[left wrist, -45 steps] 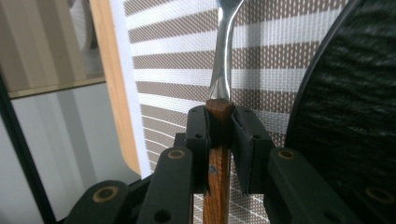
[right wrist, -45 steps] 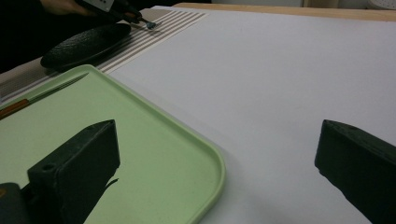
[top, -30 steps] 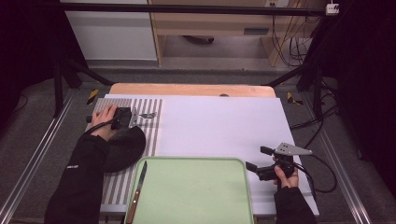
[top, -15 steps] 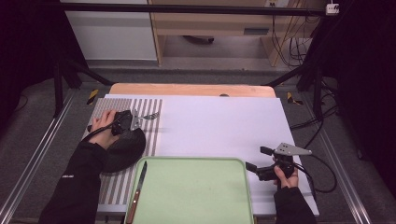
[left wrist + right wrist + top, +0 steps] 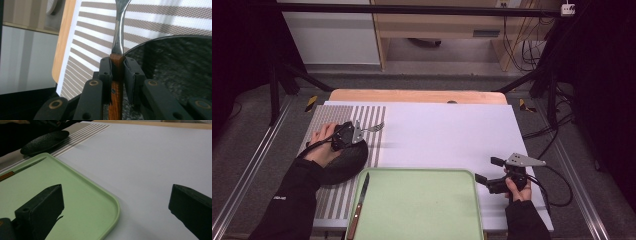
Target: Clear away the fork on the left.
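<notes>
L gripper (image 5: 357, 132) pinches fork (image 5: 119, 32) by table's left edge, tray (image 5: 422, 227) drop left; R gripper (image 5: 484, 176) spread.

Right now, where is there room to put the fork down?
The green tray is bare except for the knife along its left edge. The white table between the striped mat and the right gripper is also free. It's crowded around the black plate, where the left gripper holds the fork.

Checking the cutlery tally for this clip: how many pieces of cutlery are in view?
2. A fork clamped in the left gripper above the striped mat; a knife lying on the green tray.
</notes>
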